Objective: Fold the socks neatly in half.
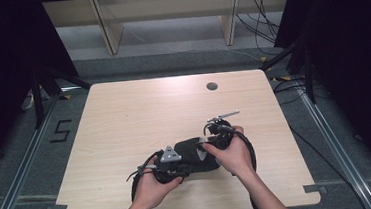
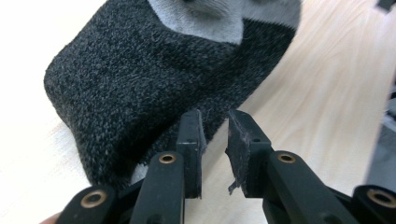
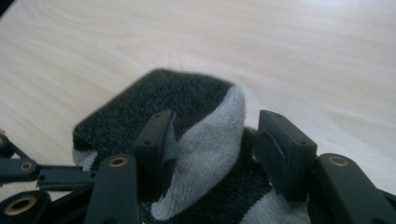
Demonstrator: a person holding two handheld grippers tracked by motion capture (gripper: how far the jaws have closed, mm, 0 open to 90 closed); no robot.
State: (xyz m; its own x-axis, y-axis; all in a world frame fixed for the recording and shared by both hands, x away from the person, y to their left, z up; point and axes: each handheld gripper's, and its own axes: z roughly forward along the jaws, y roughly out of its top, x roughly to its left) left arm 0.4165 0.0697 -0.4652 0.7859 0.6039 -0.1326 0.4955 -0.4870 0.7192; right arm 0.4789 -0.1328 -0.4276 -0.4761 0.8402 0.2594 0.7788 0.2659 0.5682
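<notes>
A dark grey sock with light grey patches lies bunched on the wooden table, near its front edge. My left gripper sits at the sock's left end. In the left gripper view its jaws stand a narrow gap apart, with bare table showing between them and the sock against the outside of the left jaw. My right gripper is over the sock's right end. Its jaws are wide apart around a raised light grey fold of the sock, which touches the left pad only.
A round cable hole is in the table's far right part. Black frames and cables stand beside the table on both sides. Wooden shelf legs are behind it. A figure 5 is marked on the floor at left.
</notes>
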